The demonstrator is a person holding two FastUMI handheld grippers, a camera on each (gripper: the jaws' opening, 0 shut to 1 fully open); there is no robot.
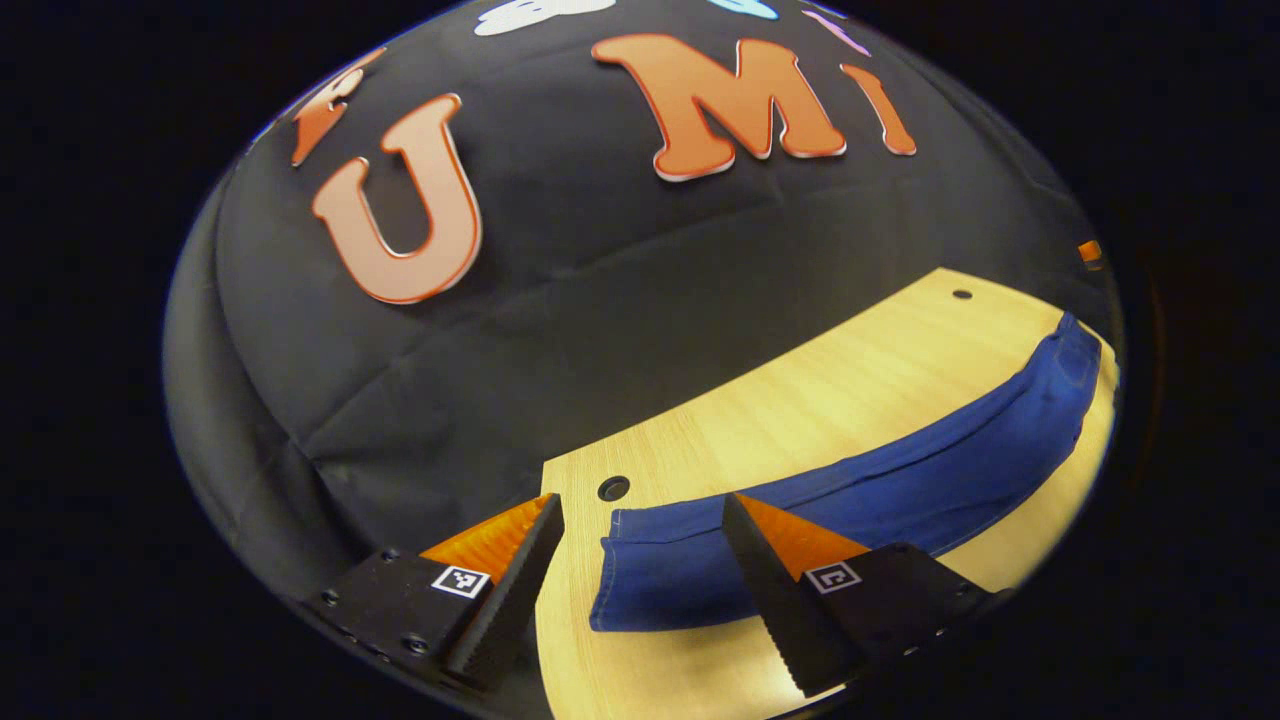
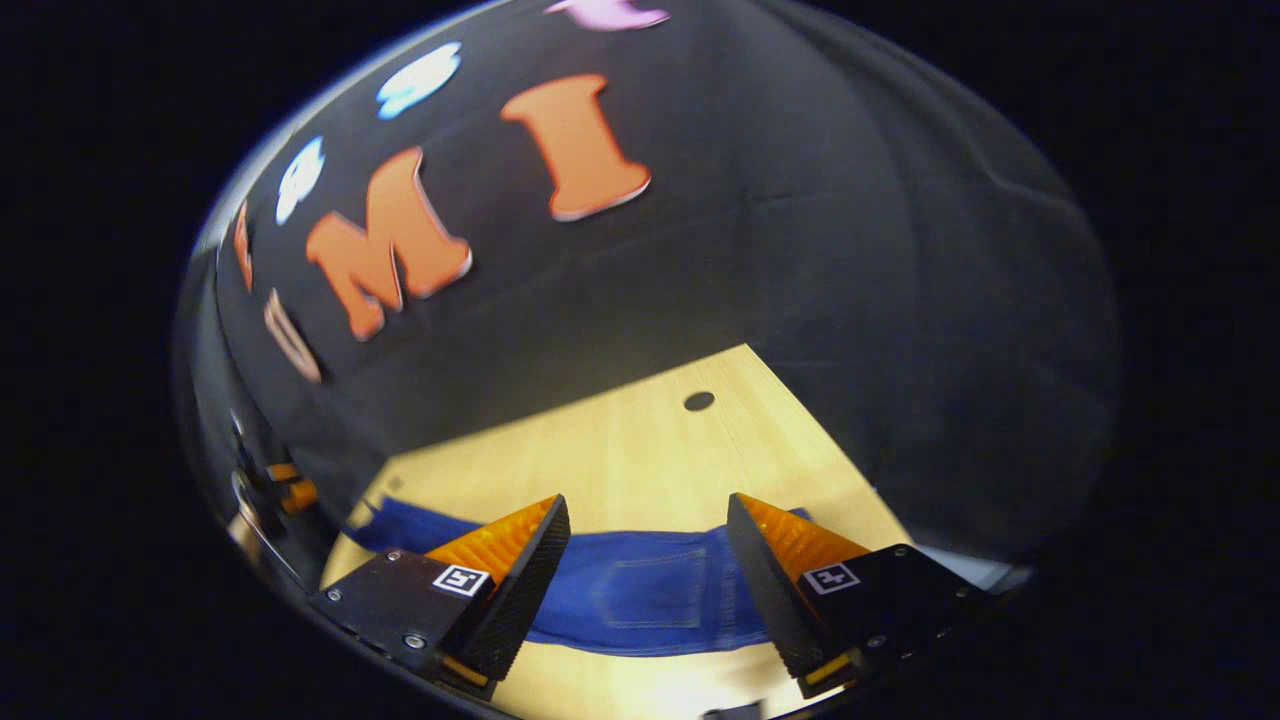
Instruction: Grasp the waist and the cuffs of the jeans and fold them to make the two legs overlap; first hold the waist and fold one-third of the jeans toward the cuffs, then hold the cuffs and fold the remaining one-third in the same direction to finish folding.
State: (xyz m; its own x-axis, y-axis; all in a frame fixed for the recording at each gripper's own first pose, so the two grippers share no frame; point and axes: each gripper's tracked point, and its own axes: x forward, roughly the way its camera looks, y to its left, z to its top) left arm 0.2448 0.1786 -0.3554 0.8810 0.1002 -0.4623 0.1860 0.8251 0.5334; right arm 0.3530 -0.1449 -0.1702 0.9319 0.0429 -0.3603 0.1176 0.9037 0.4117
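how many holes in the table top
3 seen. In the left gripper view, one by the jeans cuff end at the table corner and one at the far corner. In the right gripper view, one beyond the jeans, possibly the same far hole. Others may be hidden.

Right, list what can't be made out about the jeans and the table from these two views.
- Left gripper view: the blue denim jeans run off the right edge, so the far end is cut off; the right finger covers part of the near end.
- Right gripper view: both fingers hide stretches of the jeans, and the left end is blurred and small.
- Both views: the front edge of the light wooden table is cut off at the bottom.
- Whether the legs already overlap: cannot tell.
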